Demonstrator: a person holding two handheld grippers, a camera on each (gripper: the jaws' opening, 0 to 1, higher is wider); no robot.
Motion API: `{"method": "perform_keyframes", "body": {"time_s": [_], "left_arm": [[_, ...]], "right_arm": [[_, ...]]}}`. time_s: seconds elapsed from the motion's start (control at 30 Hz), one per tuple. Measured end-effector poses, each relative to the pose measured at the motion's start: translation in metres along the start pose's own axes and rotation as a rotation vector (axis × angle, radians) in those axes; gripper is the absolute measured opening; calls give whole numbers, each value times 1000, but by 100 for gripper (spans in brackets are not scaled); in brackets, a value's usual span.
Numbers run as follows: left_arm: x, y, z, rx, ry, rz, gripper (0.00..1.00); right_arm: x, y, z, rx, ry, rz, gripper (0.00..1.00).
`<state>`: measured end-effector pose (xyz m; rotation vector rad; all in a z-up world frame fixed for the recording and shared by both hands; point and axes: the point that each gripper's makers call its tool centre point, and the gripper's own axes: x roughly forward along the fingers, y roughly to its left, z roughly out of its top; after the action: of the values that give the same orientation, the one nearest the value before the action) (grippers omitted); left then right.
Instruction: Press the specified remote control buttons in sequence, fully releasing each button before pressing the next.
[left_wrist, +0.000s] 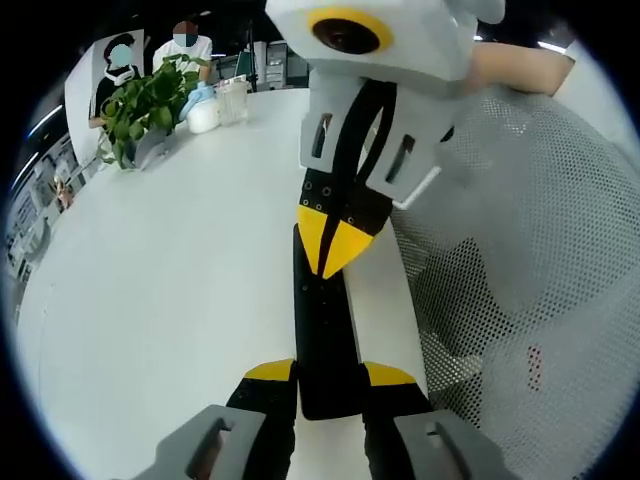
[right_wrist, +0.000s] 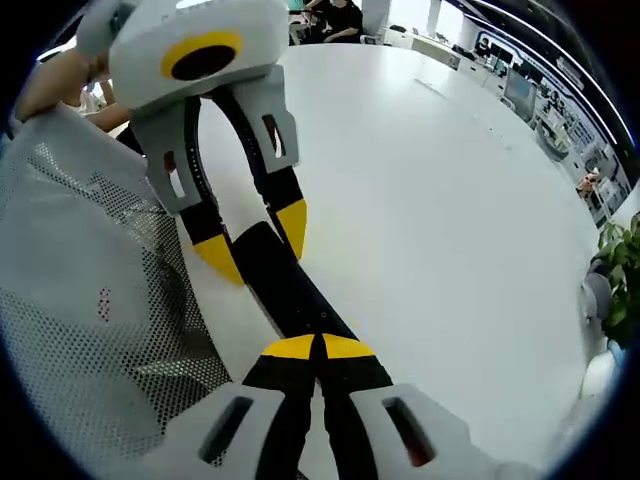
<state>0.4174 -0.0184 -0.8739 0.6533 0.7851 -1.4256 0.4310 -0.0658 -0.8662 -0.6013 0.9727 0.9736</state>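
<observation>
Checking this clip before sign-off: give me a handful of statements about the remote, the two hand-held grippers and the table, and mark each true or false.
1. The left hand-held gripper has its jaws on either side of one end of the black remote. True.
2. The right hand-held gripper is wide open. False: its yellow tips are together, resting on the remote.
3. The remote lies on a white table. True.
4. The remote lies at the middle of the table. False: it lies near the table's edge, beside a perforated mesh chair back.
5. A leafy green plant stands on the far side of the table in the left gripper view. True.
</observation>
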Motion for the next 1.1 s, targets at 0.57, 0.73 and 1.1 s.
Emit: {"method": "perform_keyframes", "body": {"time_s": [0.57, 0.73, 1.1], "left_arm": [[0, 0, 0, -4, -4, 1, 24], [0, 0, 0, 0, -1, 1, 25], [1, 0, 1, -1, -3, 0, 25]], "right_arm": [[0, -5, 4, 44, -32, -3, 0], [1, -4, 4, 9, -17, -20, 0], [1, -8, 3, 50, -24, -13, 0]]}}
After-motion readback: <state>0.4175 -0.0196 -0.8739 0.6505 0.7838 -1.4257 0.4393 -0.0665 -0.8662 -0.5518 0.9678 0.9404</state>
